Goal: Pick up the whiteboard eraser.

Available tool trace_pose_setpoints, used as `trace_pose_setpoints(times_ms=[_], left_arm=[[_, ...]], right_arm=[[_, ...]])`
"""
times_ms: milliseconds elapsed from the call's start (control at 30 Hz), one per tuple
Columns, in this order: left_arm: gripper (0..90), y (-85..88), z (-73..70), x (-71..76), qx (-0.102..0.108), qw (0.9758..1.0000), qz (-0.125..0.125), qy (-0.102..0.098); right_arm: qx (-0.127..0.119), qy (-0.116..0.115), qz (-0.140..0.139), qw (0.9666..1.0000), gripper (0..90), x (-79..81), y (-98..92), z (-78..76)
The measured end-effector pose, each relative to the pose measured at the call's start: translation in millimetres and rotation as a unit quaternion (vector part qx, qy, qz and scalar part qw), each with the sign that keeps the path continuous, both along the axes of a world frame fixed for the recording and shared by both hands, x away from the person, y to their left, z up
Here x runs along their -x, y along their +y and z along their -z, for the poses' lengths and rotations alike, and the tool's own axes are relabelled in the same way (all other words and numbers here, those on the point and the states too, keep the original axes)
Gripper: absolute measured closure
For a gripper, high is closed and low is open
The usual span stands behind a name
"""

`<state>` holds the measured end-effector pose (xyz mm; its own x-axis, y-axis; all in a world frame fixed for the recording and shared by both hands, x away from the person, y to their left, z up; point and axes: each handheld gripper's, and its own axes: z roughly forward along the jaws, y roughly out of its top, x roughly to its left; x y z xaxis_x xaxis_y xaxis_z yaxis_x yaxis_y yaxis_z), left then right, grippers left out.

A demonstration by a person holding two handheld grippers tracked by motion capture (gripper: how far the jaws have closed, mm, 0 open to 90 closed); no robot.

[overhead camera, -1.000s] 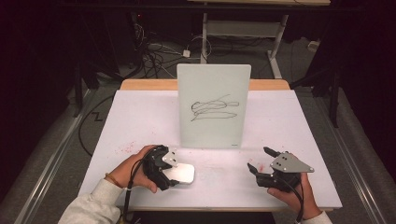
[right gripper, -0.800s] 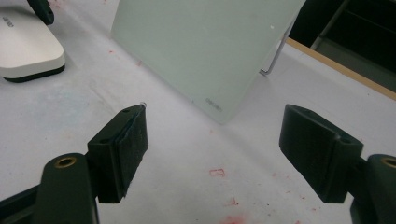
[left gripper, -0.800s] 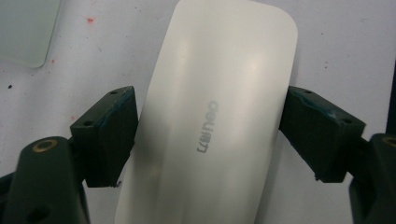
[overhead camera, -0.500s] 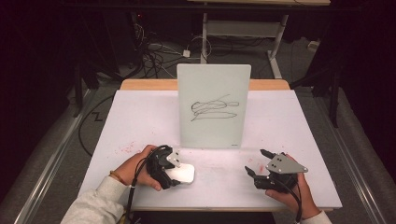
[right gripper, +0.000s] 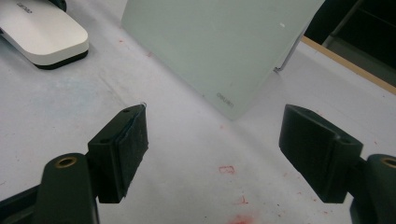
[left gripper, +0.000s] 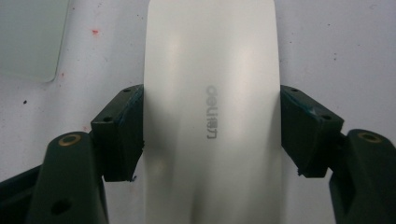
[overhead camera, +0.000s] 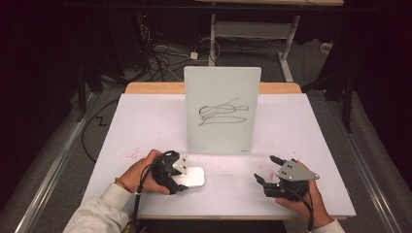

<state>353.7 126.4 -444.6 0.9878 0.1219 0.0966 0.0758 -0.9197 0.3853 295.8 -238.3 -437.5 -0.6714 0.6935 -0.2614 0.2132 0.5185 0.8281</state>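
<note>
Shifted a little toward lower centre since the earlier frames: right gripper (overhead camera: 265,171), drawn slightly left and down in the high view; left gripper (overhead camera: 182,180) and white eraser (overhead camera: 192,176) barely changed at lower left of centre. Left gripper clamped on the white eraser (left gripper: 210,112), one black pad against each long side in the left gripper view, body lying flat on the white table (overhead camera: 145,126). Right gripper (right gripper: 212,140) spread wide, nothing between its pads, aimed toward the lower corner of the upright glass board (right gripper: 219,51), with the eraser (right gripper: 44,35) at upper left of that view. Board (overhead camera: 222,110) standing at centre frame, black scribble (overhead camera: 223,112) across its middle, not yet wiped. Likely risks: smooth rounded eraser sides slipping out of the pads on lifting; pressing too hard on the board and tipping it back off its prop, with no steadying grip from the right gripper. Also possible: knocking the board's bottom edge while raising the eraser from just below it. Open room: broad bare table left and right of the board, and a clear strip along the bottom of the frame between the two hands. Near table edge close beneath both wrists, so little margin for pulling back.
</note>
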Motion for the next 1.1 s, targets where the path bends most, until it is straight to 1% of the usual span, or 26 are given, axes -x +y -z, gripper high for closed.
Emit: trace_pose_setpoints(times_ms=[67, 167, 200, 300, 367, 433, 500, 667, 733, 800, 833, 867, 933, 1000, 1033, 1100], left_arm=[[29.0, 1.4, -1.0, 0.5, 0.015, 0.9999, -0.003, 0.002], [29.0, 2.5, -2.5, 1.6, 0.021, 0.9998, -0.005, -0.004], [29.0, 4.3, -4.4, 2.0, 0.03, 0.9995, -0.008, -0.003], [29.0, 7.9, -7.9, 5.0, 0.044, 0.9988, -0.016, -0.014], [29.0, 10.9, -10.0, 7.5, 0.053, 0.998, -0.024, -0.022], [29.0, 15.0, -11.3, 10.2, 0.07, 0.9964, -0.034, -0.032], [29.1, 18.5, -12.3, 13.2, 0.077, 0.9951, -0.045, -0.043], [29.2, 24.5, -16.6, 16.7, 0.1, 0.9893, -0.077, -0.074], [29.2, 26.4, -20.0, 16.9, 0.114, 0.9863, -0.088, -0.081], [29.2, 26.5, -22.7, 18.1, 0.12, 0.9832, -0.099, -0.096], [29.2, 26.5, -22.7, 18.1, 0.12, 0.9832, -0.099, -0.096], [29.2, 26.6, -24.4, 19.2, 0.128, 0.9801, -0.109, -0.106], [29.2, 26.5, -25.7, 20.2, 0.133, 0.9773, -0.117, -0.117], [29.1, 26.5, -26.6, 20.7, 0.139, 0.9753, -0.122, -0.12], [29.2, 26.5, -27.0, 20.7, 0.141, 0.9748, -0.123, -0.121], [29.1, 26.3, -27.4, 21.4, 0.146, 0.9725, -0.13, -0.127]], right_arm=[[-0.001, -0.001, 0.001, 1.0, 24.5, 0.2, 0.0, -0.2], [-0.001, -0.003, 0.001, 1.0, 24.5, 0.6, -0.1, -0.6], [-0.002, -0.003, 0.001, 1.0, 24.5, 0.7, -0.3, -1.0], [-0.005, -0.004, 0.0, 1.0, 24.5, 1.0, -0.5, -1.8], [-0.004, -0.005, 0.001, 1.0, 24.6, 1.2, -1.0, -2.0], [-0.003, -0.008, 0.003, 1.0, 24.6, 1.4, -1.7, -2.5], [-0.007, -0.009, 0.004, 0.9999, 24.6, 1.4, -2.7, -3.4], [-0.006, -0.012, 0.008, 0.9999, 24.6, 0.1, -3.3, -3.2], [-0.006, -0.011, 0.009, 0.9999, 24.6, -0.3, -3.3, -3.1], [-0.007, -0.012, 0.01, 0.9999, 24.6, -0.6, -3.0, -3.0], [-0.007, -0.012, 0.01, 0.9999, 24.6, -0.9, -2.9, -3.0], [-0.008, -0.012, 0.01, 0.9999, 24.6, -1.1, -2.9, -3.0], [-0.01, -0.01, 0.01, 0.9998, 24.6, -1.3, -2.9, -3.2], [-0.013, -0.012, 0.011, 0.9998, 24.6, -0.6, -3.2, -4.0], [-0.013, -0.014, 0.011, 0.9998, 24.6, -0.3, -3.2, -4.4], [-0.016, -0.015, 0.012, 0.9997, 24.6, 0.1, -3.8, -5.0]])
